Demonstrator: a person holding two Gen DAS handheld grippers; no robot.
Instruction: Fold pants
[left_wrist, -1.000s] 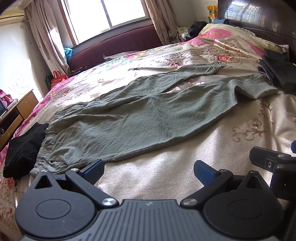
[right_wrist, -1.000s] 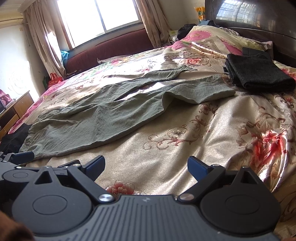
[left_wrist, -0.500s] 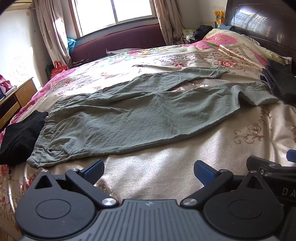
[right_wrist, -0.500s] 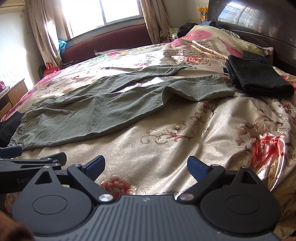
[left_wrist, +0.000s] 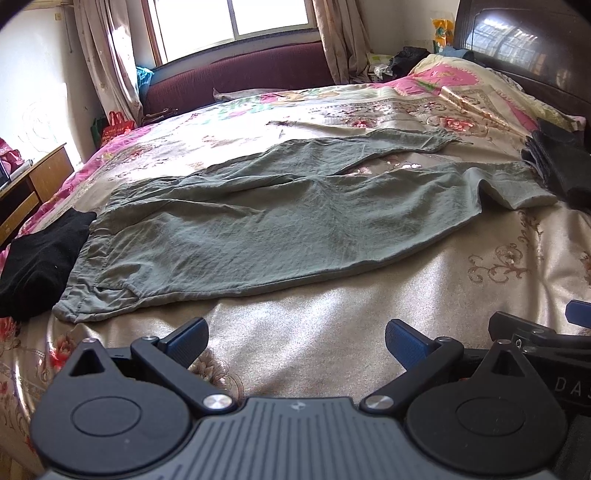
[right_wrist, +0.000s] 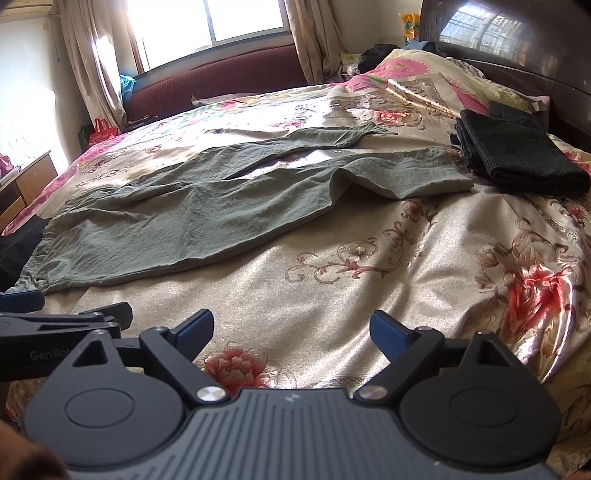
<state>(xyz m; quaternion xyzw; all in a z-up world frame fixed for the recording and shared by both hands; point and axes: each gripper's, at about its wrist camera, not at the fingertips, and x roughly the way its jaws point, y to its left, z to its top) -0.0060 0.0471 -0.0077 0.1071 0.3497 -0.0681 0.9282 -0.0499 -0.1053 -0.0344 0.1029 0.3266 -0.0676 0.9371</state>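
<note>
Green pants (left_wrist: 280, 221) lie flat on the bed (left_wrist: 332, 332); soft, light, best pinched at hems. Left claw (left_wrist: 295, 341) and right claw (right_wrist: 291, 332) gape empty.

A wide bed with a shiny beige satin cover printed with red flowers (left_wrist: 332, 343) fills the space ahead of the gripper. Far ahead, a bright window with a pale frame (left_wrist: 236, 16) lets strong daylight in, and light patches lie on the cover. Beige patterned curtains (left_wrist: 107, 62) hang at both sides of it. Under the window stands a dark red upholstered bench (left_wrist: 240, 75). To the right rises a dark glossy wooden headboard (right_wrist: 517, 40), which reflects the window. To the far left stands a brown wooden cabinet (left_wrist: 48, 173) against a white wall (left_wrist: 33, 74).
</note>
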